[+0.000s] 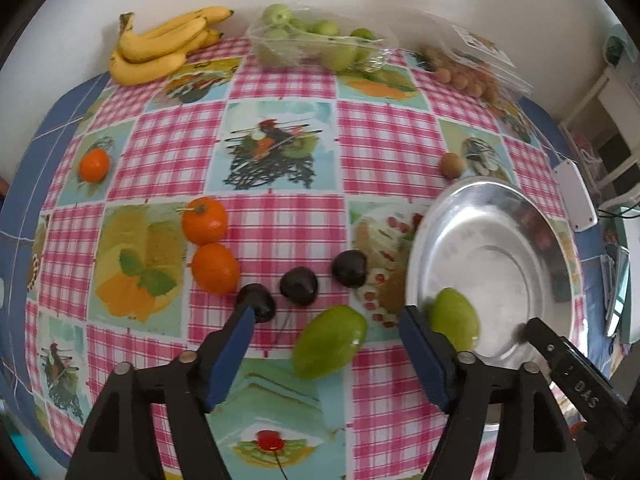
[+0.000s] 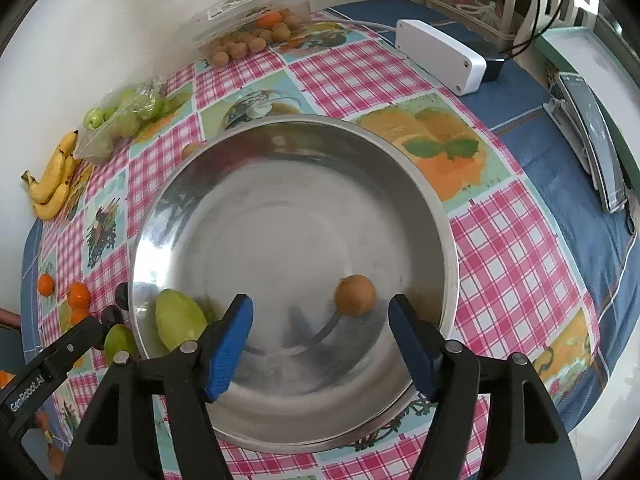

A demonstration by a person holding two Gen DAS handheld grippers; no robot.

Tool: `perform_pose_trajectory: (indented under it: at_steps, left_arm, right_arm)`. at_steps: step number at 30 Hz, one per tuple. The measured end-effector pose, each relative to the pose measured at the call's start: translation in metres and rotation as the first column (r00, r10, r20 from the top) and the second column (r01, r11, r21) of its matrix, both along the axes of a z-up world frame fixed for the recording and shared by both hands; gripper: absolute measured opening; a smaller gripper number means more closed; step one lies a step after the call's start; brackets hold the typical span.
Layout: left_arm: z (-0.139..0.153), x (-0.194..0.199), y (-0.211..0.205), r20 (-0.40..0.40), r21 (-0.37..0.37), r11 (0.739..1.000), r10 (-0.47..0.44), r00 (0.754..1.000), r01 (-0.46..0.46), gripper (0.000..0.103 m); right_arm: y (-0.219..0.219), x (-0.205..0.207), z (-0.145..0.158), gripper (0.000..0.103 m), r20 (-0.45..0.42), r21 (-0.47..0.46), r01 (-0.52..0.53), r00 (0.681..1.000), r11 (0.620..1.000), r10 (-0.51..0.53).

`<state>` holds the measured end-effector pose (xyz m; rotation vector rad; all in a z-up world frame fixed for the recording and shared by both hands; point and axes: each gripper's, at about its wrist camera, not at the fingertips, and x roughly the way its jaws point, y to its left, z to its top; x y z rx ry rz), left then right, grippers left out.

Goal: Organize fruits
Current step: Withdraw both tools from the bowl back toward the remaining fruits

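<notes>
My left gripper (image 1: 329,315) stands open above the checked tablecloth, over a green mango (image 1: 330,340) that lies between its fingers without touching the pads. Three dark plums (image 1: 299,285) and two oranges (image 1: 216,268) lie just beyond it. A second green mango (image 1: 454,320) rests inside the steel bowl (image 1: 480,186) at its near left wall. My right gripper (image 2: 320,302) is open over the bowl (image 2: 296,118). A small round brown fruit (image 2: 355,295) sits on the bowl's floor between its fingers, clear of both pads. The mango in the bowl (image 2: 178,318) lies to its left.
Bananas (image 1: 160,48), a bag of green fruits (image 1: 316,40) and a clear box of small brown fruits (image 2: 256,20) line the wall. A third orange (image 1: 94,165) lies at the left, and one loose brown fruit (image 1: 452,165) lies behind the bowl. A white box (image 2: 440,56) sits at the far right.
</notes>
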<state>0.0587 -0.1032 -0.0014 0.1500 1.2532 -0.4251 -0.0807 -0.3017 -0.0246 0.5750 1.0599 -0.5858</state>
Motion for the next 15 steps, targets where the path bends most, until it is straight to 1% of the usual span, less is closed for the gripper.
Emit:
perform_pose_trajectory:
  at_steps: [1, 2, 3, 5, 6, 7, 8, 9, 12, 15]
  left_arm:
    - [-0.001, 0.001, 0.001, -0.001, 0.002, 1.000, 0.003, 1.000, -0.003, 0.083]
    - [-0.003, 0.001, 0.002, -0.002, 0.005, 1.000, 0.004, 1.000, -0.004, 0.086]
    - [-0.005, 0.002, 0.004, -0.001, 0.012, 1.000, 0.007, 1.000, -0.007, 0.088]
    - [-0.006, 0.003, 0.005, 0.004, 0.016, 1.000, 0.010, 1.000, -0.011, 0.096]
    - [-0.007, 0.003, 0.006, 0.010, 0.019, 1.000, 0.011, 1.000, -0.012, 0.098]
    - [-0.007, 0.003, 0.007, 0.016, 0.019, 1.000, 0.012, 1.000, -0.012, 0.103]
    - [-0.006, 0.003, 0.008, 0.024, 0.016, 1.000, 0.012, 1.000, -0.012, 0.103]
    - [-0.005, 0.004, 0.009, 0.035, 0.013, 1.000, 0.012, 0.999, -0.012, 0.103]
    - [-0.001, 0.004, 0.012, 0.067, 0.003, 1.000, 0.012, 0.998, -0.012, 0.103]
    - [0.001, 0.005, 0.014, 0.079, -0.010, 1.000, 0.019, 0.997, -0.019, 0.103]
  right_arm:
    - [0.001, 0.001, 0.000, 0.078, -0.001, -0.006, -0.006, 1.000, 1.000, 0.006]
    - [0.002, 0.002, 0.000, 0.086, -0.002, -0.010, -0.010, 1.000, 1.000, 0.010]
    - [0.003, 0.002, 0.000, 0.087, -0.004, -0.013, -0.015, 1.000, 1.000, 0.015]
    - [0.005, 0.003, 0.000, 0.087, -0.004, -0.016, -0.026, 1.000, 1.000, 0.026]
    - [0.006, 0.004, 0.000, 0.088, -0.004, -0.017, -0.030, 1.000, 0.999, 0.030]
    - [0.007, 0.004, -0.001, 0.090, -0.003, -0.018, -0.033, 0.999, 0.999, 0.033]
    - [0.007, 0.004, -0.001, 0.099, -0.003, -0.019, -0.035, 0.999, 0.999, 0.035]
    - [0.008, 0.004, -0.001, 0.102, -0.003, -0.019, -0.037, 0.999, 0.999, 0.037]
    - [0.010, 0.004, 0.001, 0.102, -0.001, -0.032, -0.042, 0.999, 0.999, 0.042]
    - [0.012, 0.003, 0.004, 0.102, 0.013, -0.027, -0.048, 0.999, 0.998, 0.048]
